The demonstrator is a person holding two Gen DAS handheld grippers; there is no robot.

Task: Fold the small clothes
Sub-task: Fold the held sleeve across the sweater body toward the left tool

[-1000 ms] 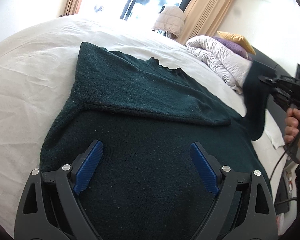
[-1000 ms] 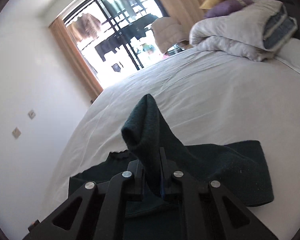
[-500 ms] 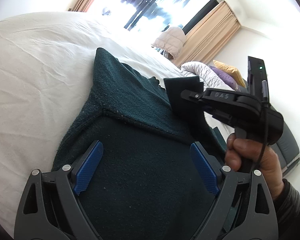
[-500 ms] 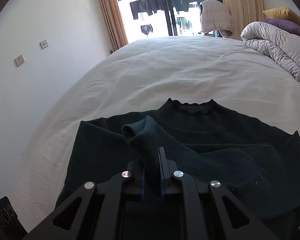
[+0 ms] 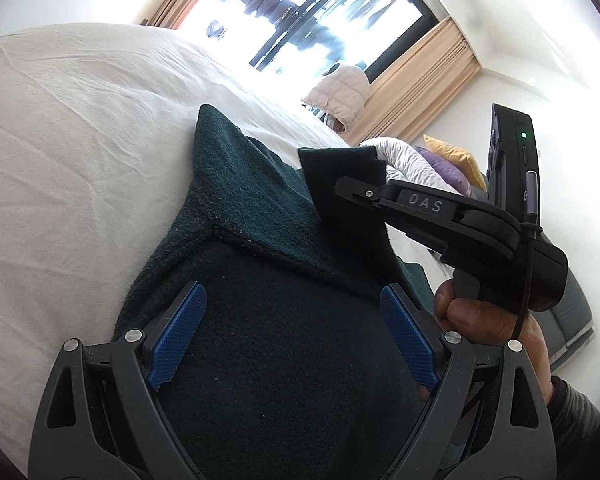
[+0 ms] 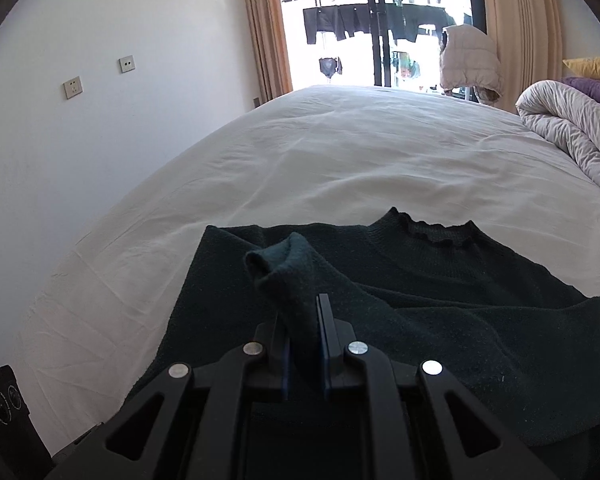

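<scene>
A dark green knit sweater (image 5: 268,344) lies flat on the white bed (image 5: 68,168), one sleeve folded across its chest. My left gripper (image 5: 292,332) is open and hovers over the sweater's body, touching nothing. My right gripper (image 6: 305,344) is shut on the cuff end of the other sleeve (image 6: 288,276) and holds it above the sweater's chest. In the left wrist view the right gripper (image 5: 352,190) shows with the sleeve (image 5: 348,208) hanging from it. The frilled collar (image 6: 432,230) points toward the window.
A rolled grey duvet (image 6: 572,128) with purple and yellow pillows (image 6: 592,76) lies at the bed's right end. A puffy jacket (image 6: 468,60) hangs by the window. A white wall with sockets (image 6: 73,87) runs along the bed's left. A black device (image 6: 0,400) sits bottom left.
My right gripper has carried the sleeve from the sweater's right side leftward over its chest. The left gripper has stayed open over the sweater's body.
</scene>
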